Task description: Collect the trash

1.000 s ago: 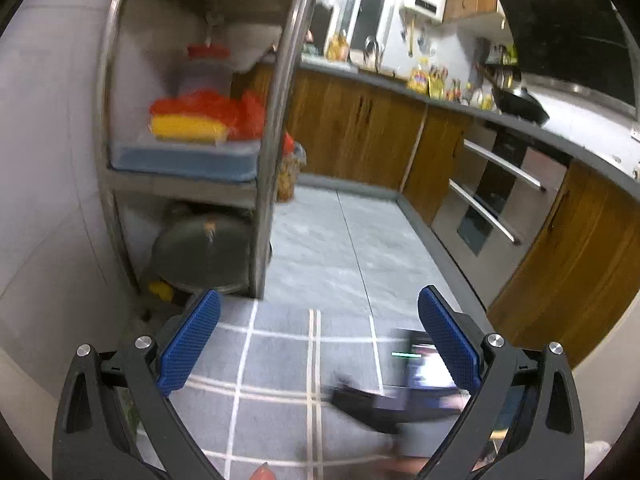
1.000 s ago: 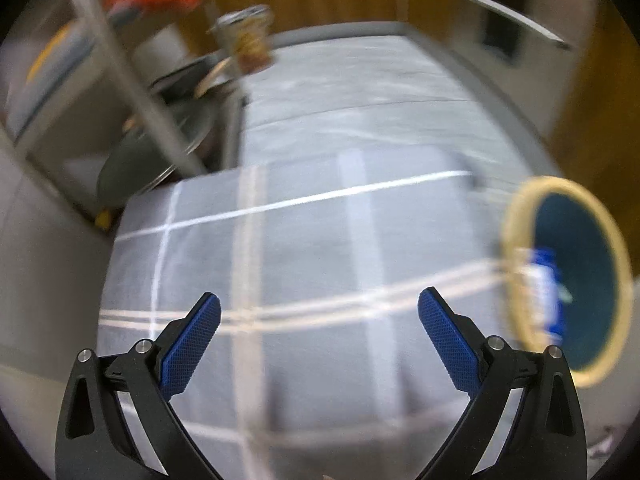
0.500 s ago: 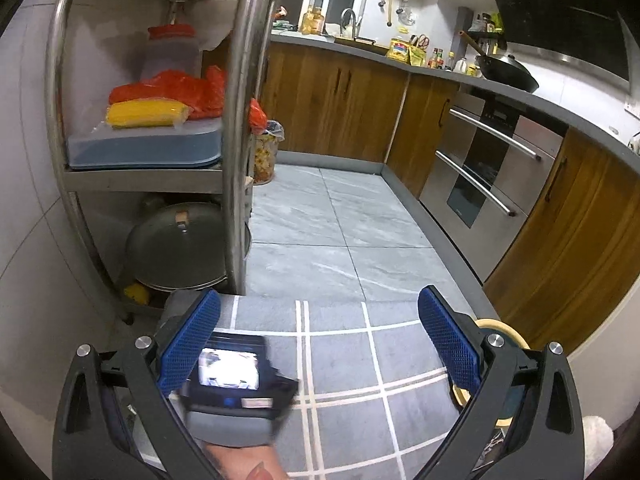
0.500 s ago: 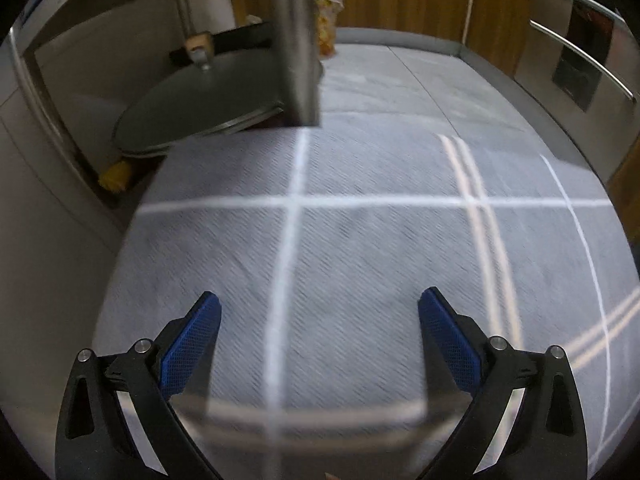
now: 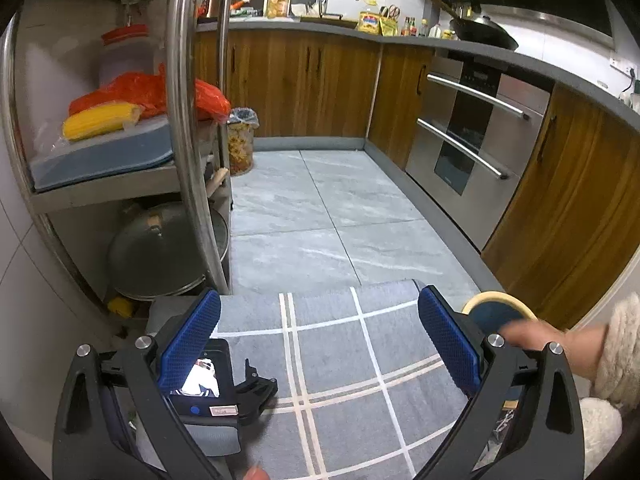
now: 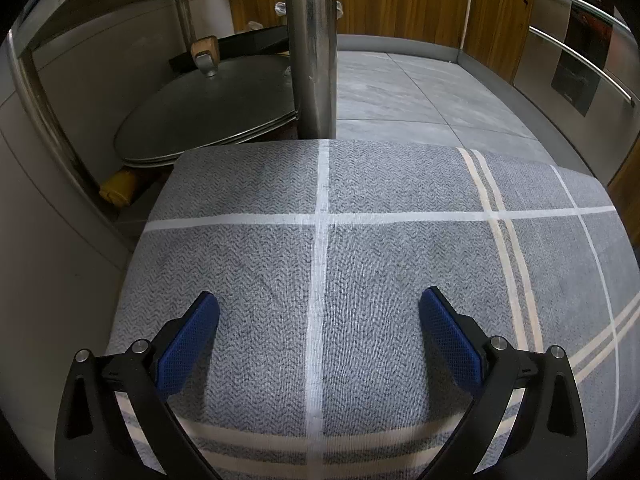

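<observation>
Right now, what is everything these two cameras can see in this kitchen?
Rug: one, grey with pale stripes, on the floor under both claws.
Metal rack: one, steel, left of the rug.
Pan lid: one, dark grey, bottom of the rack.
Corn: one, yellow, on the rack's shelf.
Plastic bag: one, orange, behind the corn.
Jar: one, clear with red lid, back of the shelf.
Bin: one, patterned yellow, on the floor beyond the rack.
Basket: one, tan rim, dark inside, right edge of the rug.
Oven: one, steel, in the right cabinets.
Left claw: open, empty.
Right claw: open, empty, low over the rug.
Hand: one, cream sleeve, by the basket.
</observation>
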